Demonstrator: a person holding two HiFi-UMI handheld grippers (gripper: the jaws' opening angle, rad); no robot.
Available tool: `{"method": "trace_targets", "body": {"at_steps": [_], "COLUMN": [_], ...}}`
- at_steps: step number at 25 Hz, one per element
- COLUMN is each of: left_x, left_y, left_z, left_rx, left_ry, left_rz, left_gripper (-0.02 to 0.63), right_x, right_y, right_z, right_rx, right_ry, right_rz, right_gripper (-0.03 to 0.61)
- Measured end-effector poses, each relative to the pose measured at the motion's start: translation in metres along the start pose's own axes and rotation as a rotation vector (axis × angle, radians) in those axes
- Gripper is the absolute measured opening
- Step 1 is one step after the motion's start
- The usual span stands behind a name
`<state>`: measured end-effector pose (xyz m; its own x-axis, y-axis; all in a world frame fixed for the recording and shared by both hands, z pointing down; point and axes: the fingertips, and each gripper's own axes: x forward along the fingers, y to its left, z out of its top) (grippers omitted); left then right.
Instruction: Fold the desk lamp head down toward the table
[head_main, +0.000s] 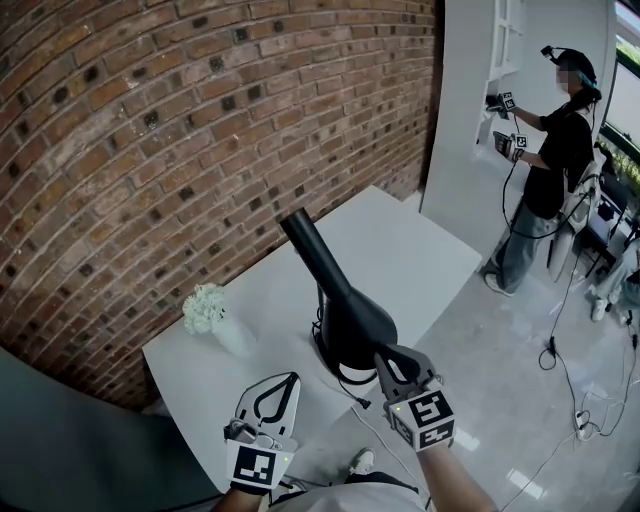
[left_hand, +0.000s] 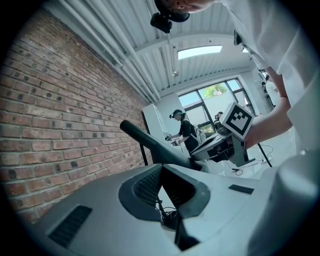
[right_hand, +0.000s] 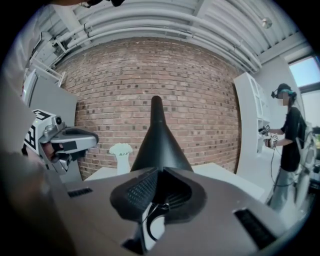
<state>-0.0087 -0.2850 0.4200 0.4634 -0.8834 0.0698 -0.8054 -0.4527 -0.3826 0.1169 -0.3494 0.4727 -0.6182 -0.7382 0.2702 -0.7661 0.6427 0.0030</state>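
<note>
Head view: left gripper (head_main: 291, 379), jaws together, empty, near the table (head_main: 420, 260) edge. Right gripper (head_main: 386, 360), jaws together, empty, tips just beside the wide end of the black lamp (head_main: 345, 318). The lamp stands on the table, narrow end raised.
Left gripper view: lamp ahead, apart.
Right gripper view: lamp close past the tips.
Step, judged: approach; head not yet folded. Next: grip or press the head and tip it downward.

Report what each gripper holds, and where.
Left gripper: nothing, jaws shut. Right gripper: jaws closed at the lamp head's wide rim; actual grip cannot be told.
</note>
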Motion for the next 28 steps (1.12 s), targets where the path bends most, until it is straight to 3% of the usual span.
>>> {"method": "trace_targets", "body": {"at_steps": [12,28], "left_x": [0.007,-0.001], "left_y": [-0.002,-0.004], "left_z": [-0.01,-0.003], "left_rx": [-0.024,-0.034], "left_ry": [0.015,-0.026], "left_rz": [0.028,0.013], "left_gripper": [0.008,0.008], "right_x": [0.014,-0.004], "right_y": [0.001,0.011], "right_z": [-0.007,0.01], "right_rx": [0.003,0.01], "right_ry": [0.011,-0.035], "right_rz": [0.046,0.003], "right_gripper": [0.02,0.02]}}
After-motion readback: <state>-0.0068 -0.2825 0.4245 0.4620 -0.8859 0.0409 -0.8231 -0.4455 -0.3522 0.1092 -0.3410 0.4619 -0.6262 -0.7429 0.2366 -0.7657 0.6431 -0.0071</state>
